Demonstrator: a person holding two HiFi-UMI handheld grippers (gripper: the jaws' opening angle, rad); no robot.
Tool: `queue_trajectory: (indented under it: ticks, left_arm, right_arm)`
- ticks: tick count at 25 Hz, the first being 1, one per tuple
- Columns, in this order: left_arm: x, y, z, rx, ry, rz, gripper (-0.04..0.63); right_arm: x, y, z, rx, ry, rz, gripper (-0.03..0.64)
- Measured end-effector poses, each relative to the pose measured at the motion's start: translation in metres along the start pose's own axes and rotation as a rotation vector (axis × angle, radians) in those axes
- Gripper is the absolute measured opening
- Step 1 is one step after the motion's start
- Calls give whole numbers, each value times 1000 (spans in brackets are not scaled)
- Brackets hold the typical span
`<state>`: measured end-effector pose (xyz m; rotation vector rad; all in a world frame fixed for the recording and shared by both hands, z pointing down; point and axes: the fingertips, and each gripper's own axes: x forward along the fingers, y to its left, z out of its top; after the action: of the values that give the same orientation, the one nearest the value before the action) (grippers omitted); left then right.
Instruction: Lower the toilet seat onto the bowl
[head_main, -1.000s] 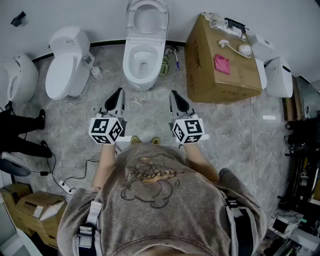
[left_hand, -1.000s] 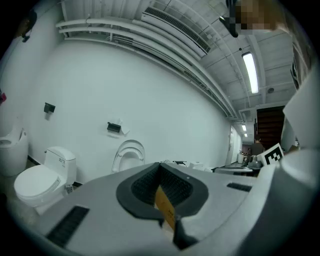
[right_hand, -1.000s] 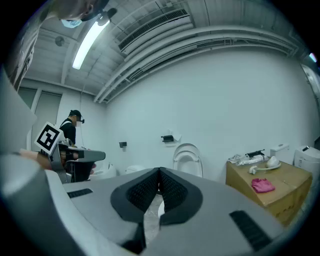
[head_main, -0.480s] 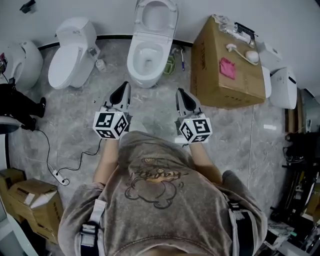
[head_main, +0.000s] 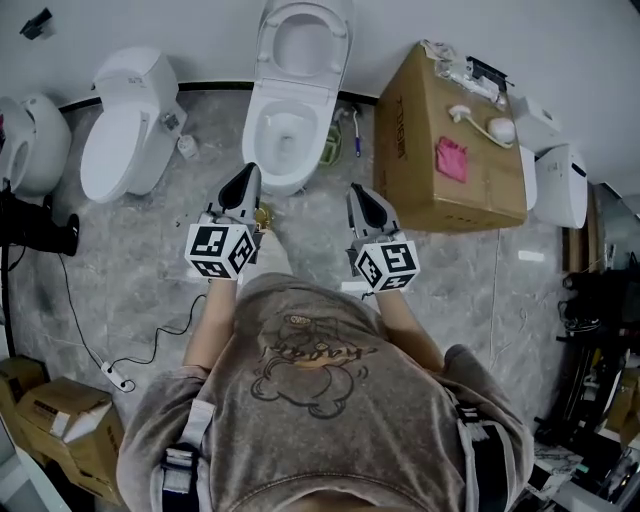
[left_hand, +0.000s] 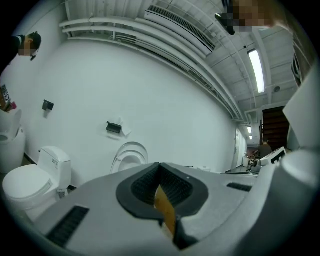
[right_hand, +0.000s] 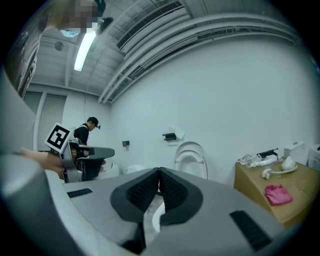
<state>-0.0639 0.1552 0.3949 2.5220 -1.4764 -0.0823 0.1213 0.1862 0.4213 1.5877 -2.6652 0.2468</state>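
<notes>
The white toilet stands against the far wall, its seat (head_main: 298, 45) and lid tipped up above the open bowl (head_main: 283, 135). In the head view my left gripper (head_main: 243, 179) is shut, its tips just short of the bowl's front left rim. My right gripper (head_main: 361, 196) is shut too, a little right of the bowl's front. Neither touches the toilet and neither holds anything. The left gripper view shows the shut left gripper (left_hand: 159, 168) with the raised seat (left_hand: 129, 156) beyond it. In the right gripper view, the raised seat (right_hand: 191, 156) stands behind the shut right gripper (right_hand: 159, 173).
A second toilet (head_main: 120, 130) with its lid down stands to the left, a third (head_main: 25, 150) further left. A big cardboard box (head_main: 412, 150) carrying a pink cloth (head_main: 450, 160) sits right of the bowl. A cable (head_main: 95, 335) trails over the floor at left.
Both grippers and the person have moved forward toward the middle toilet, so the bowl now lies close ahead of the tips. Both stay shut.
</notes>
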Motion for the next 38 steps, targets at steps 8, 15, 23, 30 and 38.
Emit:
queue_trajectory:
  ticks: [8,15,23,30,38]
  left_arm:
    - [121,71,34,21,20,-77,9]
    - [211,131,72,23,54,-171,9]
    - [278,152,81,31,112,-217,9]
    - [306,157,82,38,121,-208,12]
    - [341,167,83,57,83,-192,265]
  right_arm:
    - [133,-36,23,0,2,-7,26]
    - [233,-65,58,21,-14,-61,26]
    - [279,-103,77,64,-33,-154,26]
    - [304,-123,81,56,-24,-128,29]
    - [336,-144,79,78,-10,-56,272]
